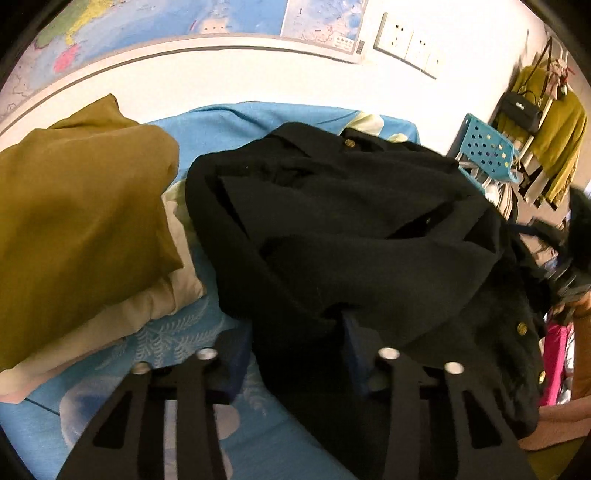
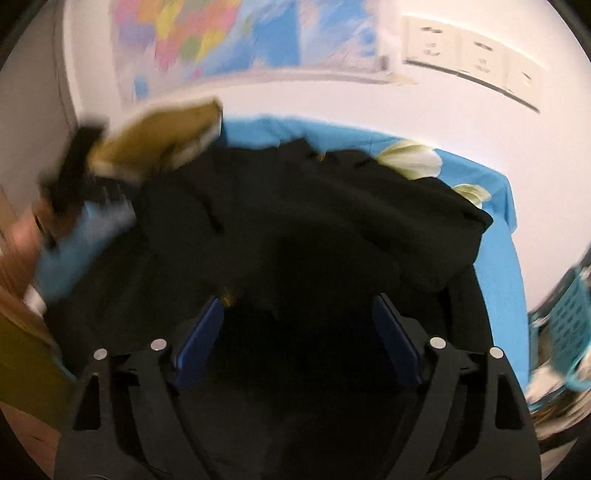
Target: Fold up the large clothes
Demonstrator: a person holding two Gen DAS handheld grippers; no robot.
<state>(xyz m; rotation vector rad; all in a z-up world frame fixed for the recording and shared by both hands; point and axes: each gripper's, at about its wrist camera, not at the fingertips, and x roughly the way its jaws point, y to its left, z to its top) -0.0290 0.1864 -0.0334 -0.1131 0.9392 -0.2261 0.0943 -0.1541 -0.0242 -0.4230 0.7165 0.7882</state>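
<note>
A black coat with gold buttons point(image 1: 351, 221) lies crumpled on the blue floral sheet point(image 1: 207, 325); it also fills the middle of the right wrist view point(image 2: 314, 221). My left gripper point(image 1: 295, 347) is open, its jaws either side of the coat's near hem, with cloth lying between the blue pads point(image 1: 354, 343). My right gripper point(image 2: 299, 314) is open over the coat's near edge, blue pads point(image 2: 201, 339) wide apart. The right wrist view is motion-blurred. The other gripper shows blurred at the left of that view point(image 2: 74, 177).
A stack of folded clothes, olive-brown point(image 1: 81, 206) over beige point(image 1: 147, 302), sits on the sheet left of the coat. A blue perforated basket point(image 1: 487, 147) and a rack with yellow-green garments point(image 1: 554, 140) stand to the right. A wall with a map point(image 1: 184, 22) and sockets point(image 1: 406, 44) is behind.
</note>
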